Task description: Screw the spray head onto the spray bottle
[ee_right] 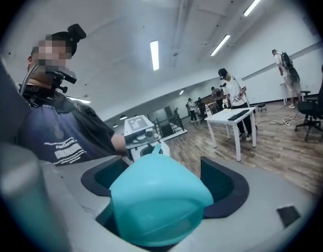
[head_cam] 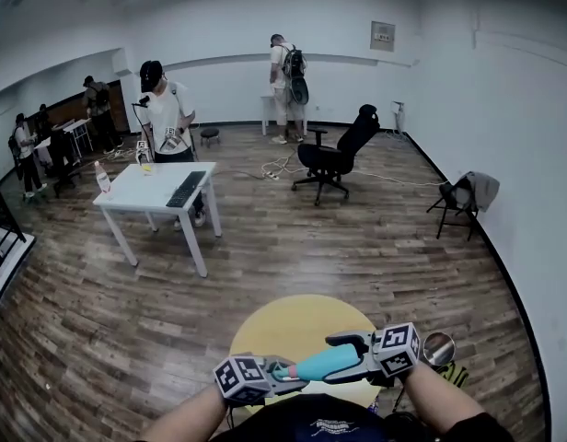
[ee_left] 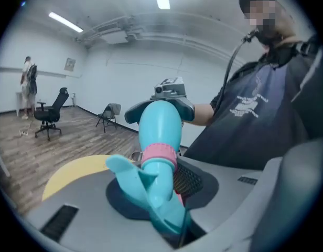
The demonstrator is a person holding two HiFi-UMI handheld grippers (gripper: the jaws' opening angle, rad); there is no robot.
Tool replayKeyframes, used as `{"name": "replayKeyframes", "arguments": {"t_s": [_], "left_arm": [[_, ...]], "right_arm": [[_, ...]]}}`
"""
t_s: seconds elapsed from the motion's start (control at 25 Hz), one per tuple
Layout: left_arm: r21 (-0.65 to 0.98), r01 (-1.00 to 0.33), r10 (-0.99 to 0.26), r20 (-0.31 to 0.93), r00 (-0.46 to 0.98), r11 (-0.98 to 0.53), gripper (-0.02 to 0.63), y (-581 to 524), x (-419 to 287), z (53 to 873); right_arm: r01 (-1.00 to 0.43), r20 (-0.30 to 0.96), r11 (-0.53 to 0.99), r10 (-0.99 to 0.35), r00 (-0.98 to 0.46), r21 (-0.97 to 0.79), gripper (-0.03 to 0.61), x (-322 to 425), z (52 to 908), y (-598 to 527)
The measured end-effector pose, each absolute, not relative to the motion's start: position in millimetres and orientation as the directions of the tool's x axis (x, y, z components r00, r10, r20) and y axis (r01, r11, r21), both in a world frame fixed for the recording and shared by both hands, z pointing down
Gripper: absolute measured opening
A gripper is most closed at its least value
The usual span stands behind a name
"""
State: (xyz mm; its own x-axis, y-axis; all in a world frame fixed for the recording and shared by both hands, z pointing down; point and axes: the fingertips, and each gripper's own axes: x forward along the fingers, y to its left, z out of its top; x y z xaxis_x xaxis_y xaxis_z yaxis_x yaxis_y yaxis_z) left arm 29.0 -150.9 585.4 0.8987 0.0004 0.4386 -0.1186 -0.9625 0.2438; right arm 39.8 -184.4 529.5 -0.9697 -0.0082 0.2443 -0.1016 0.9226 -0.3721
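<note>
Two hand-held grippers carry one teal spray bottle (head_cam: 322, 365) between them, lying almost level in the air over the near edge of the round yellow worktop (head_cam: 283, 325). Jaws of the left hand-held gripper (head_cam: 282, 373) press on the teal spray head (ee_left: 160, 203), just behind its ribbed pink collar (ee_left: 159, 156), with the trigger jutting sideways. Meanwhile the right hand-held gripper (head_cam: 346, 359) clamps the bottle's rounded base, which fills its jaws.

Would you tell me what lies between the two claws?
The teal spray bottle: spray head in the left claw, base in the right claw, per the head view.
</note>
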Motion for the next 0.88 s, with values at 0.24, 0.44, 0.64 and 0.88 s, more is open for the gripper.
{"name": "replayKeyframes", "arguments": {"t_s": [0.24, 0.44, 0.64, 0.88], "left_arm": [[0.510, -0.237, -0.190, 0.143, 0.971, -0.827, 0.127, -180.8, -22.2, 577.8], [0.588, -0.435, -0.474, 0.098, 0.875, -0.682, 0.126, -205.5, -77.8, 595.2], [0.596, -0.487, -0.531, 0.116, 0.839, -0.638, 0.121, -205.6, -86.0, 607.4], [0.605, -0.456, -0.513, 0.090, 0.854, -0.653, 0.120, -208.2, -82.9, 600.3]], "right_arm": [[-0.340, -0.018, 0.815, -0.394, -0.919, -0.469, 0.481, 119.4, 506.2, -249.1], [-0.296, -0.204, 0.555, -0.667, -0.716, -0.778, 0.226, 223.8, 560.3, -265.8], [-0.314, -0.139, 0.499, -0.679, -0.721, -0.808, 0.015, 213.0, 611.5, -255.0], [-0.326, -0.139, 0.555, -0.637, -0.758, -0.765, 0.014, 181.1, 596.3, -258.9]]}}
